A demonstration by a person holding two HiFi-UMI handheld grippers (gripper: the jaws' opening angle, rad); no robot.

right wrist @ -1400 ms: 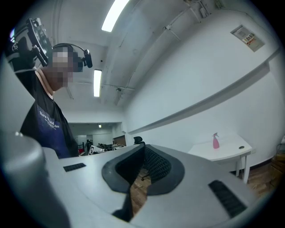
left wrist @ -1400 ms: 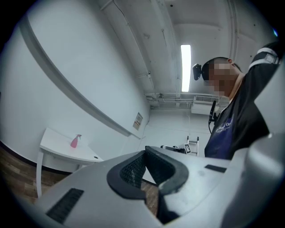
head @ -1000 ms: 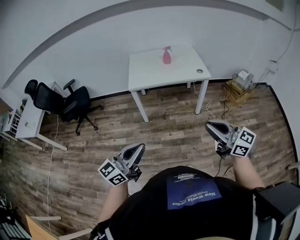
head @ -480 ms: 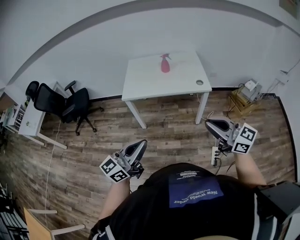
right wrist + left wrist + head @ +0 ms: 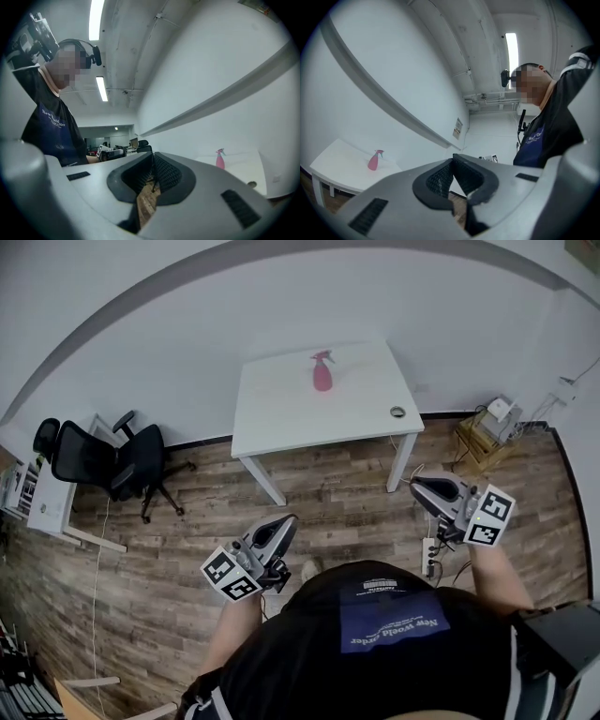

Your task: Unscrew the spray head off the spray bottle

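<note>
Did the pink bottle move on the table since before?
No. The pink spray bottle sits near the white table's back edge, left of the round hole, as before.

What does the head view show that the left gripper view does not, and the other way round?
Only the head view shows the black office chair, left of the table. Only the left gripper view shows the ceiling light and a small notice on the wall. Both show the pink spray bottle standing upright on the white table, its spray head on.

The spray bottle [image 5: 322,373] is too small to show how its head sits; a small ring [image 5: 397,412] (near the table [image 5: 281,418] corner) stays unidentifiable.
</note>
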